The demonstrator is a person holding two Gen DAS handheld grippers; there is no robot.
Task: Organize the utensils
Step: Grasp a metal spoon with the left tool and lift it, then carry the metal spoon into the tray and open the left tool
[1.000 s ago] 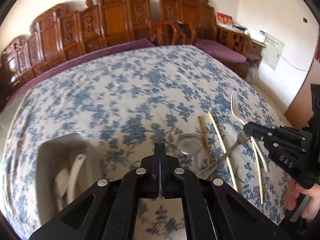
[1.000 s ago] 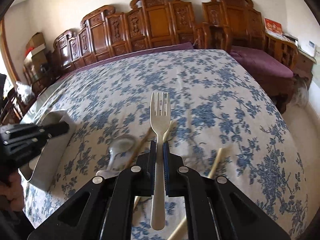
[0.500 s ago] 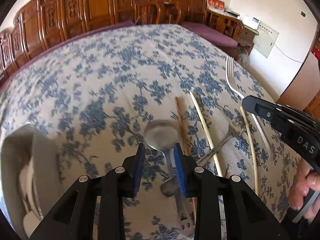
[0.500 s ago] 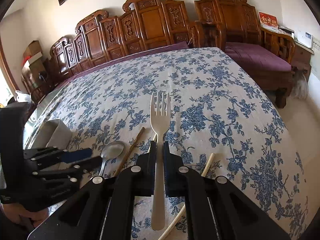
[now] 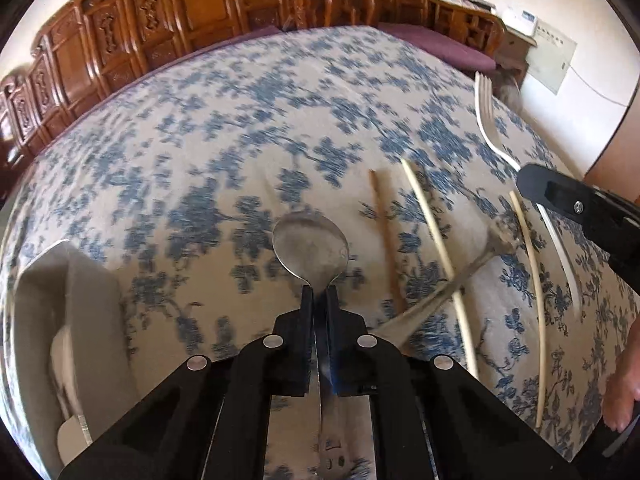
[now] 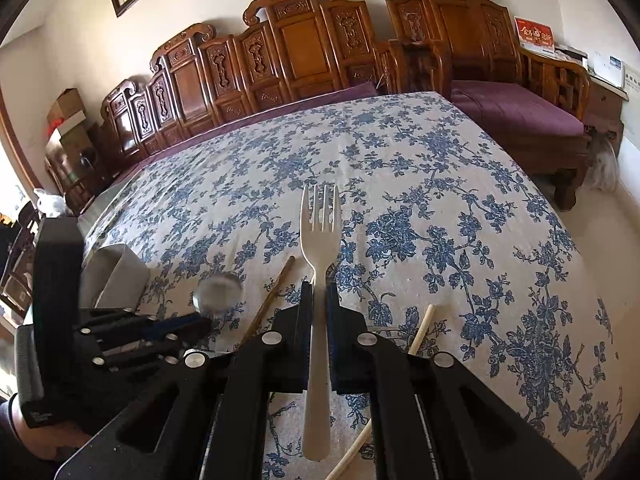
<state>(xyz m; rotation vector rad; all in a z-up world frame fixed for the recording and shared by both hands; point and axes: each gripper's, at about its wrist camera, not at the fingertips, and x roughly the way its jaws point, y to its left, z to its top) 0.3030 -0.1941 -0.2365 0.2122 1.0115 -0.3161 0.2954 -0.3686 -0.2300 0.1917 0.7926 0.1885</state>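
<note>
— What is in front of me?
— A tabletop (image 5: 224, 128) under a blue-flowered cloth (image 6: 440, 208).
— And what lies on it?
— A pale container (image 5: 68, 304) at my left; a brown chopstick (image 5: 383, 240), two pale chopsticks (image 5: 436, 256) and a metal utensil (image 5: 460, 280) lying crossed at my right.

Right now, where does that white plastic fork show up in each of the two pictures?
Left wrist view: white fork at far right, tines up, gripped by the right claw.
Right wrist view: the fork stands dead centre, clamped in that claw.
Shared landmark: the brown chopstick on the floral cloth.
</note>
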